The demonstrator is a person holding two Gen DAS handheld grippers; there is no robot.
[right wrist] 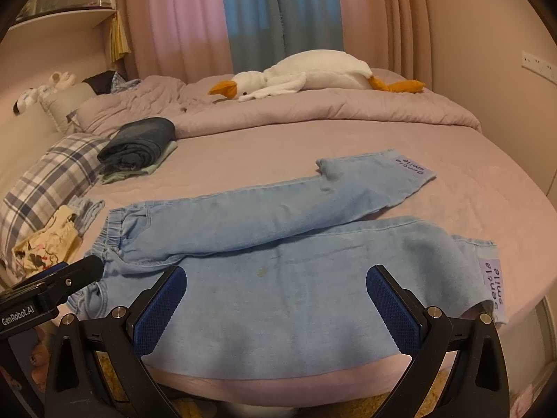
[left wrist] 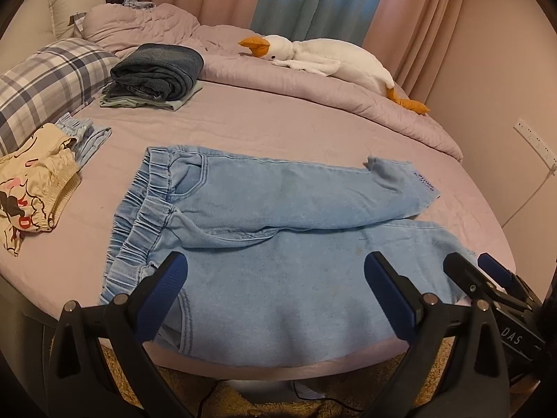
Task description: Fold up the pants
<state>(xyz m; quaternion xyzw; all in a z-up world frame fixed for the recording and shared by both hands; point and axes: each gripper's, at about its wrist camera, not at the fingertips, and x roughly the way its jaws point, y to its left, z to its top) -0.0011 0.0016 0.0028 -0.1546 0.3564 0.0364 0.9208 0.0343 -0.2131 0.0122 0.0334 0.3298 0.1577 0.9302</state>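
Light blue denim pants (left wrist: pixel 278 250) (right wrist: pixel 278 264) lie spread flat along the near edge of the bed, elastic waistband to the left and both legs running right, the far leg angled away. My left gripper (left wrist: pixel 275 285) hovers open over the waist and near leg, nothing between its fingers. My right gripper (right wrist: pixel 276 296) hangs open above the near leg, toward the hem with its lilac label (right wrist: pixel 492 282). In the left wrist view the right gripper (left wrist: pixel 477 271) shows at the lower right; in the right wrist view the left gripper (right wrist: pixel 69 271) shows at the left.
A folded dark clothes stack (left wrist: pixel 156 73) (right wrist: pixel 139 142) sits farther back on the lilac bed (left wrist: pixel 278 129). Loose printed cream shorts (left wrist: pixel 31 188) and a plaid pillow (left wrist: pixel 45 87) lie left. A plush goose (left wrist: pixel 323 59) rests on the bunched duvet beyond. Wall and sockets (left wrist: pixel 536 142) at right.
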